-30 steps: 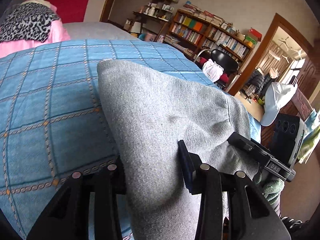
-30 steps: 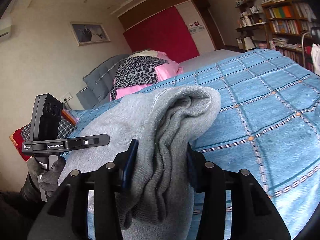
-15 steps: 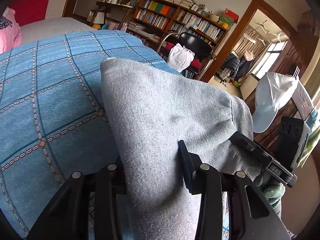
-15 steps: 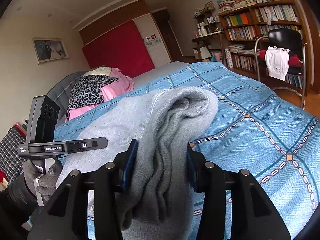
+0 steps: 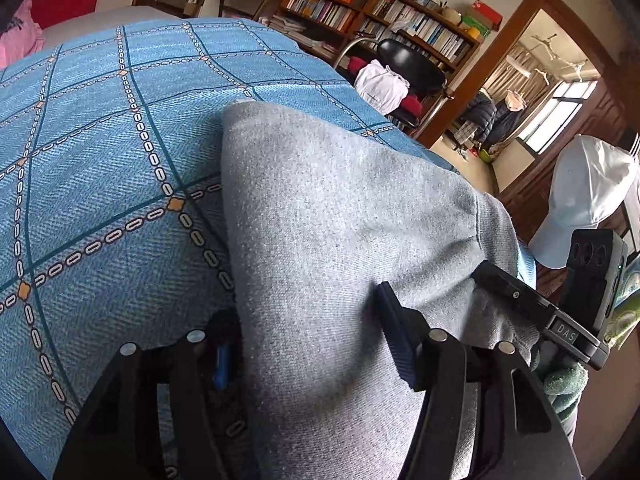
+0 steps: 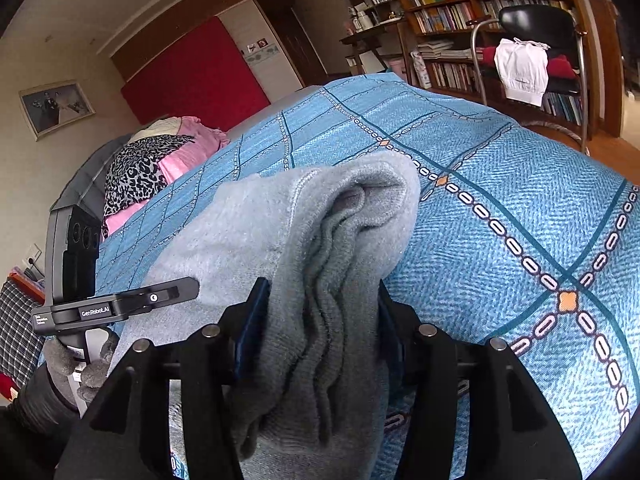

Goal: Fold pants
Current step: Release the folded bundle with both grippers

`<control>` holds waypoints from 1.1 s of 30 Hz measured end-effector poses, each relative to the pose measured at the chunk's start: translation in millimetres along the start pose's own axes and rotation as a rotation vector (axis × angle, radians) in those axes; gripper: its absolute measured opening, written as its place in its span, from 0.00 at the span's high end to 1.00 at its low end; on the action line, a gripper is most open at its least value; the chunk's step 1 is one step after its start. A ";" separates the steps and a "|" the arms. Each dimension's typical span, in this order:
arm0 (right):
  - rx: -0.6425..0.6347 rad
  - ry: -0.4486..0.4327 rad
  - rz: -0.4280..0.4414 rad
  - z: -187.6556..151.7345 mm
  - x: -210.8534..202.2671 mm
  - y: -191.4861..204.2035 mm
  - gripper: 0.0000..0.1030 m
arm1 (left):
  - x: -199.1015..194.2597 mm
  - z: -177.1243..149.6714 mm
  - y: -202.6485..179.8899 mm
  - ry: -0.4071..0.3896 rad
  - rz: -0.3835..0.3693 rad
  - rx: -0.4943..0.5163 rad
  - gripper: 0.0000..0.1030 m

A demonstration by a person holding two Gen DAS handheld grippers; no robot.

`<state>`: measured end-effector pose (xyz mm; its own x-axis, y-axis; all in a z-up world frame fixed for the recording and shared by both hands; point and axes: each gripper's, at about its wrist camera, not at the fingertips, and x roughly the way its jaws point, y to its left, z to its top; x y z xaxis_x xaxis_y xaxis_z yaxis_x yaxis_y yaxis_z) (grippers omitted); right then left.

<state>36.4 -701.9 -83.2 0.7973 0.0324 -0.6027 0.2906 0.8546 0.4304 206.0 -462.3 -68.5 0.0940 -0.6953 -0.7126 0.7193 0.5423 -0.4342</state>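
The grey pants (image 5: 320, 220) are folded and held up over the blue checked bedspread (image 5: 100, 160). My left gripper (image 5: 308, 340) is shut on one thick edge of the grey pants. My right gripper (image 6: 320, 312) is shut on the bunched layers at the other edge of the pants (image 6: 340, 220). Each gripper shows in the other's view, the right gripper (image 5: 560, 320) at the pants' right side and the left gripper (image 6: 120, 304) at their left side. The far fold of the pants rests on or just above the bedspread (image 6: 520, 200).
A bookshelf (image 5: 380, 12) and a black chair (image 5: 408, 64) with white cloth stand beyond the bed's far edge. A white cap (image 5: 584, 200) hangs at the right. Pink and leopard-print bedding (image 6: 152, 168) lies at the bed's head.
Both grippers have swung with the pants toward the bookshelf side of the bed. The pink bedding has slid out of the left view. The grips are unchanged.
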 end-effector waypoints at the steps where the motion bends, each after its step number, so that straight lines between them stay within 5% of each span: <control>1: 0.003 -0.001 -0.004 -0.9 -1.0 0.7 0.48 | -2.1 -0.6 -0.9 -0.008 0.017 0.008 0.35; 6: -0.003 -0.060 -0.083 -9.1 -23.1 13.9 0.45 | -24.5 -18.7 -13.9 -0.069 0.119 0.088 0.32; 10: -0.085 -0.199 -0.212 -18.3 -61.2 41.6 0.44 | -40.5 -37.1 -21.3 -0.088 0.126 0.105 0.32; 12: -0.129 -0.222 -0.198 -24.9 -71.4 56.7 0.44 | -44.6 -45.3 -23.9 -0.083 0.118 0.101 0.32; 15: -0.206 -0.187 -0.188 -36.6 -67.3 77.2 0.44 | -42.7 -56.1 -28.1 -0.055 0.116 0.112 0.32; 20: -0.245 -0.065 -0.314 -62.7 -35.1 77.4 0.44 | -40.6 -67.7 -31.3 -0.054 0.135 0.137 0.30; 33: -0.222 -0.058 -0.359 -80.3 -22.8 66.4 0.40 | -55.9 -95.6 -47.3 -0.179 0.268 0.226 0.26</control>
<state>-4.9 -604.2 -94.8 0.6964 -0.3112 -0.6467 0.4394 0.8973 0.0414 100.9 -404.0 -60.7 0.4035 -0.6248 -0.6684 0.7846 0.6121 -0.0986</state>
